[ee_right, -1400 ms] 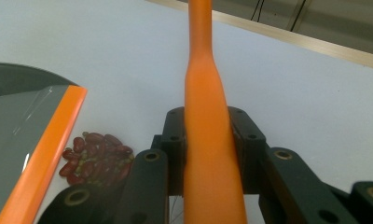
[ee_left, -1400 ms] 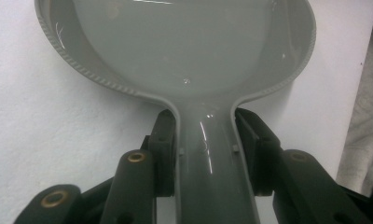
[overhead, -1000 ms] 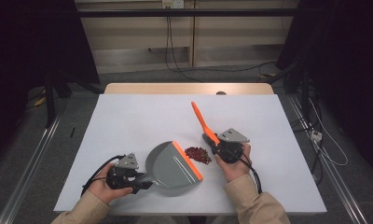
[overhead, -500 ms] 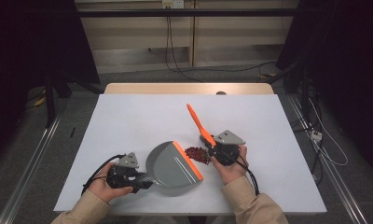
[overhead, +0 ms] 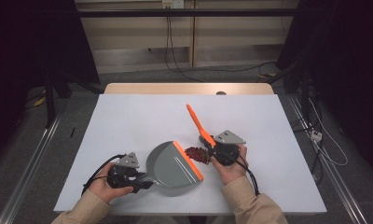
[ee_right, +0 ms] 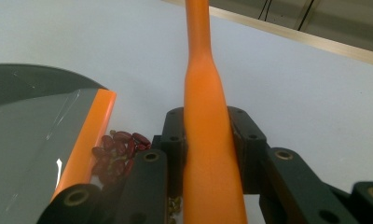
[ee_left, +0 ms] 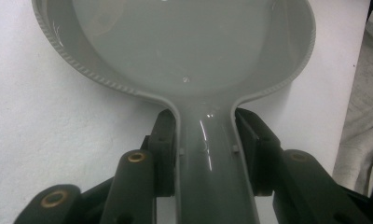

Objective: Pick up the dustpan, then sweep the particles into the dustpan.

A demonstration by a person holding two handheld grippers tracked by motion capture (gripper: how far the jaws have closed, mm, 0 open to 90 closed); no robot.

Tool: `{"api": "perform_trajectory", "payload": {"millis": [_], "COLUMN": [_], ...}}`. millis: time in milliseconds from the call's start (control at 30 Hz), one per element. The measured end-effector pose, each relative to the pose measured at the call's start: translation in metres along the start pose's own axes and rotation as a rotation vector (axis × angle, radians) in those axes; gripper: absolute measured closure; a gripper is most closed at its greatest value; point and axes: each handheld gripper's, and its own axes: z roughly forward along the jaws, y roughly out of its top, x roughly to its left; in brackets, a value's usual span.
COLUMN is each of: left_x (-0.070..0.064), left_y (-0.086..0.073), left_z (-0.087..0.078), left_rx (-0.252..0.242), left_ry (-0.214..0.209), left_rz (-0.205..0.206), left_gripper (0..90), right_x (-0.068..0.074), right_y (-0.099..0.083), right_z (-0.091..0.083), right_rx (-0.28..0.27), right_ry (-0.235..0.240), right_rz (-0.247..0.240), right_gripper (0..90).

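A grey dustpan (overhead: 169,167) with an orange lip (overhead: 188,160) lies on the white table (overhead: 142,116), and my left gripper (overhead: 139,179) is shut on its handle (ee_left: 208,158). A small pile of dark red beans (overhead: 197,154) sits just off the lip, between pan and brush; the same beans (ee_right: 117,154) lie against the lip (ee_right: 87,140) in the right gripper view. My right gripper (overhead: 213,148) is shut on an orange brush handle (overhead: 199,125), which slants up and away. That handle (ee_right: 208,140) is clamped between both jaws. The brush's bristles are hidden.
The table's wooden far edge (overhead: 189,88) runs behind the work area. Cables (overhead: 175,60) hang over the floor beyond it, and metal rails (overhead: 31,158) flank the table. White table surface stretches far and left of the dustpan.
The right gripper and the orange brush have moved left toward the dustpan, pushing the beans up against the orange lip. The left gripper and dustpan stayed put.
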Motion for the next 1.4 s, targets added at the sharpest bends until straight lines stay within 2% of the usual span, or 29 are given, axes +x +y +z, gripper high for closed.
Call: {"api": "perform_trajectory", "payload": {"millis": [100,367,700,967,1000,1200,1300,1400], "left_x": [0.000,0.000,0.000,-0.001,-0.001,-0.001,-0.001,-0.001], "left_y": [0.000,0.001,0.001,0.001,0.002,0.002,0.002,0.003], "left_z": [0.001,0.001,0.002,0.002,0.002,0.003,0.003,0.004], "left_rx": [-0.007,0.014,0.006,0.011,0.020,0.015,0.023,0.020], "left_ry": [-0.003,0.007,-0.006,-0.007,0.004,-0.008,-0.008,-0.009], "left_rz": [-0.009,-0.001,-0.015,-0.020,-0.019,-0.021,-0.009,-0.020], "left_gripper": [62.4,62.4,62.4,62.4,62.4,62.3,62.3,62.3], "right_x": [0.000,0.007,0.009,0.021,0.023,0.030,0.034,0.038], "right_y": [0.000,0.002,0.001,0.001,0.001,0.000,0.000,0.000], "right_z": [0.000,0.002,0.003,0.003,0.003,0.003,0.003,0.004], "right_rx": [-0.001,0.001,-0.009,-0.016,-0.018,-0.024,-0.030,-0.036], "right_ry": [0.012,0.017,0.045,0.074,0.076,0.081,0.087,0.093], "right_rz": [0.022,0.005,0.053,0.054,0.061,0.054,0.060,0.064], "right_gripper": [70.7,70.6,70.5,70.4,70.4,70.2,70.1,70.1]}}
